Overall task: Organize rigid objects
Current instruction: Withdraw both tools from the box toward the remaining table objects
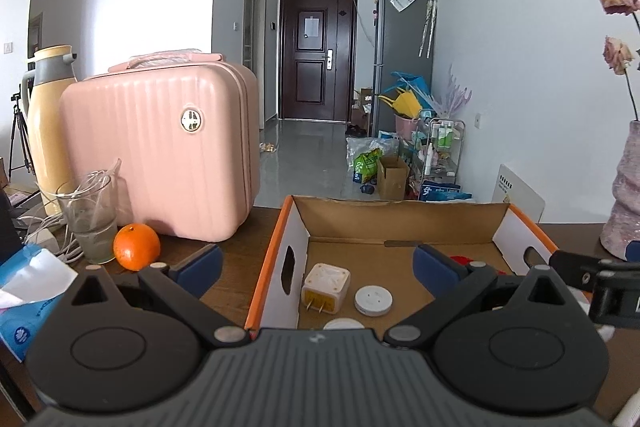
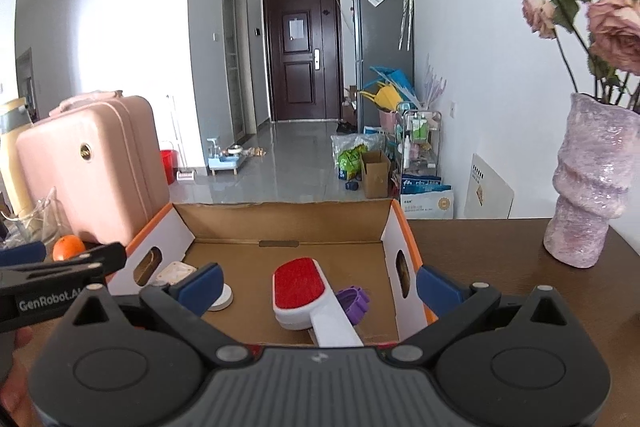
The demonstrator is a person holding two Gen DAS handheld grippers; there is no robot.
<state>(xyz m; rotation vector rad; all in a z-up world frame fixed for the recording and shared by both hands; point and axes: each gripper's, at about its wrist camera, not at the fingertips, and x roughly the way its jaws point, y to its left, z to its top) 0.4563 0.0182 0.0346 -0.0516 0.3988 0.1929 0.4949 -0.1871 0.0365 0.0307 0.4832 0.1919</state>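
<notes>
grippers: left (image 1: 316,263) and right (image 2: 318,285) both wide open, nothing held
box (image 2: 280,219): brush (image 2: 300,293) and plug (image 1: 325,287) already in, so sorting's pretty much done

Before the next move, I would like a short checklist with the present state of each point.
1. Left gripper open, nothing between the fingers: ok.
2. Right gripper open, nothing between the fingers: ok.
3. Cardboard box upright, top open: ok.
4. Lint brush lies inside the box, beside the purple piece: ok.
5. Plug adapter and white round disc inside the box: ok.
6. Orange outside the box, beside the glass; whether it belongs in the box: cannot tell.
</notes>
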